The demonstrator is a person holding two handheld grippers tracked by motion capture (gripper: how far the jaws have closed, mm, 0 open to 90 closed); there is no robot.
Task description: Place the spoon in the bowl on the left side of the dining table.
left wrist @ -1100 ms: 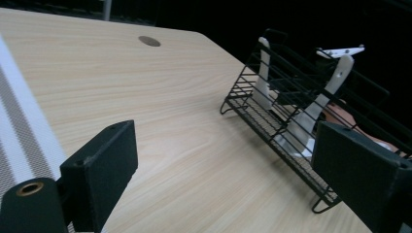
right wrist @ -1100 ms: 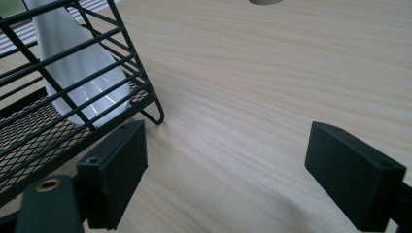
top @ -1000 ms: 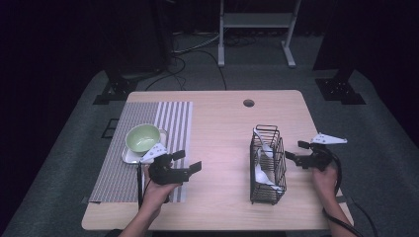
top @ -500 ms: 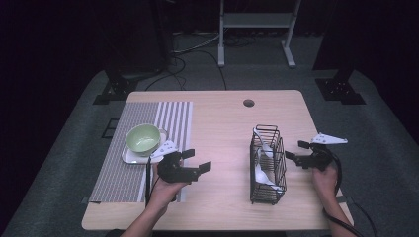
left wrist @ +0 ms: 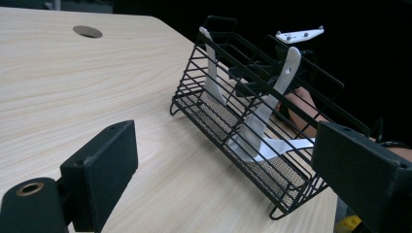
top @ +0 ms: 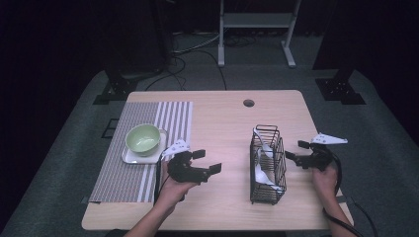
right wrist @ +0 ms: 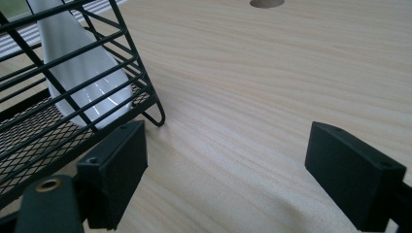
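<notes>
The wooden table [top: 222, 123] is carrying every item. A striped placemat [top: 143, 143] is lying along its left side. On the mat, a white square plate [top: 129, 157] is supporting a green bowl [top: 143, 138].

Right of centre, a black wire basket [top: 267, 165] is standing on the bare wood, well apart from the mat. Inside it, white ceramic spoons [top: 262, 173] are leaning against the wires; in the left gripper view, two handles are rising above the rim and one spoon [left wrist: 272, 145] is lying low on the mesh floor.

The left gripper [top: 206, 162] is hovering over the table between the plate and the basket, nearer the plate. Its jaws are standing wide apart and are pointing toward the basket, with nothing between them. The person's left hand [top: 173, 190] is gripping its body.

The right gripper [top: 294, 151] is sitting just beside the right wall of the basket. Its jaws are spread wide and are holding nothing. In the right gripper view, the basket's corner foot [right wrist: 156, 116] is resting just ahead of the left-hand jaw, and a spoon bowl [right wrist: 82, 87] is pressing against the wires.
</notes>
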